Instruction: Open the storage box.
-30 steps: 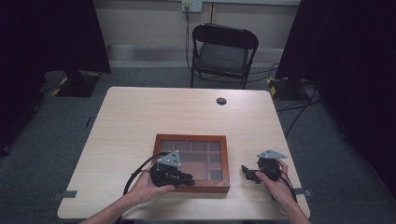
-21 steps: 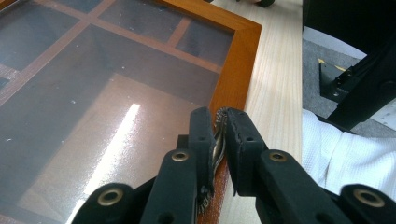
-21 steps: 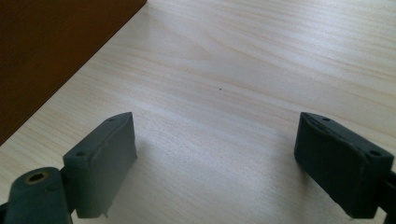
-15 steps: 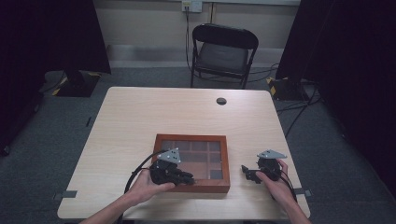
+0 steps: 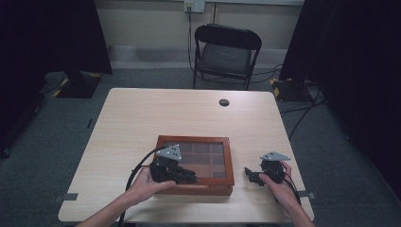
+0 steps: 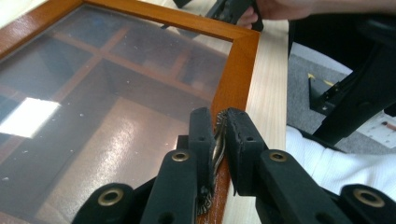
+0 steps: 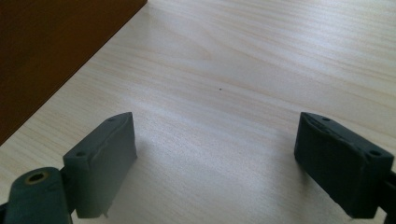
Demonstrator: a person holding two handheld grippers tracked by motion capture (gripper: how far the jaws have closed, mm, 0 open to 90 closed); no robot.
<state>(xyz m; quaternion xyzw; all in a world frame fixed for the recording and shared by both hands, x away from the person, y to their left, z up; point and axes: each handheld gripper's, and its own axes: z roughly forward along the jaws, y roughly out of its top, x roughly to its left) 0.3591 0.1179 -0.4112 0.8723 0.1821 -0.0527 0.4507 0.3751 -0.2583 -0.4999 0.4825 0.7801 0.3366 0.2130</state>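
Note:
A wooden box with a glass lid over several compartments sits near the table's front edge. My left gripper lies over its front left part. In the left gripper view its jaws are shut on a small brass clasp at the front of the lid's frame. My right gripper rests low over the table just right of the box. It stands open with only bare wood between its pads, and the box's dark side wall is at its left.
The light wooden table has a black round grommet at its far middle. A black chair stands behind it. Cables run on the floor at the right. A white sleeve is close to the table's front edge.
Almost nothing differs. My left gripper has shifted very slightly at the box's front, still on the clasp. The right gripper has not moved.

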